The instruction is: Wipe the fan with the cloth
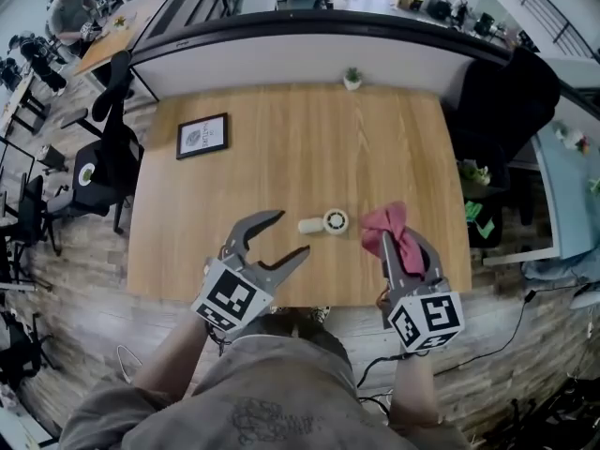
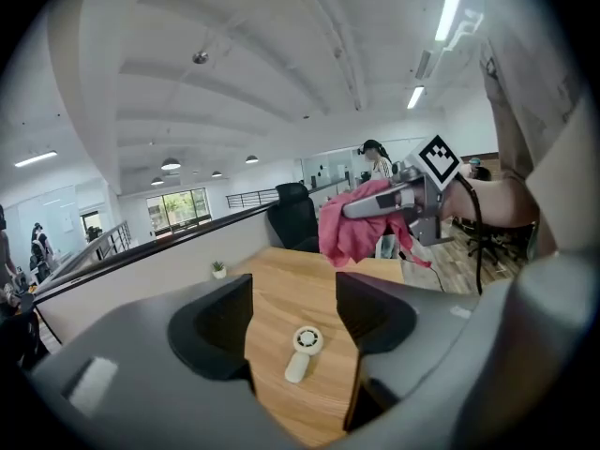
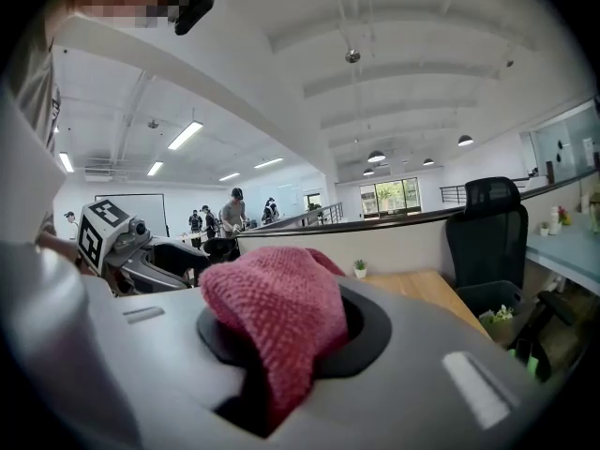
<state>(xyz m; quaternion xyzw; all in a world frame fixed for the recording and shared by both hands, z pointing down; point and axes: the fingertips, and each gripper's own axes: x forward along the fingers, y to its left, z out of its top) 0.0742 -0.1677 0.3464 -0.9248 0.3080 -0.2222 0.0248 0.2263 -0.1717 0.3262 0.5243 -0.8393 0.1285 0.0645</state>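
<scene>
A small cream hand-held fan [image 1: 324, 223] lies flat on the wooden table [image 1: 281, 139], its round head to the right and its handle to the left. In the left gripper view the fan [image 2: 302, 350] shows between the two jaws, some way ahead. My left gripper [image 1: 284, 236] is open and held above the table just left of the fan. My right gripper [image 1: 405, 239] is shut on a pink cloth [image 1: 390, 227], right of the fan and lifted off the table. The cloth [image 3: 281, 322] bulges out of the jaws and hides them.
A framed picture [image 1: 202, 136] lies at the table's left rear. A tiny potted plant [image 1: 352, 79] stands at the far edge by the partition wall. Black office chairs [image 1: 105, 157] stand to the left, a dark chair [image 1: 506, 111] and a side desk to the right.
</scene>
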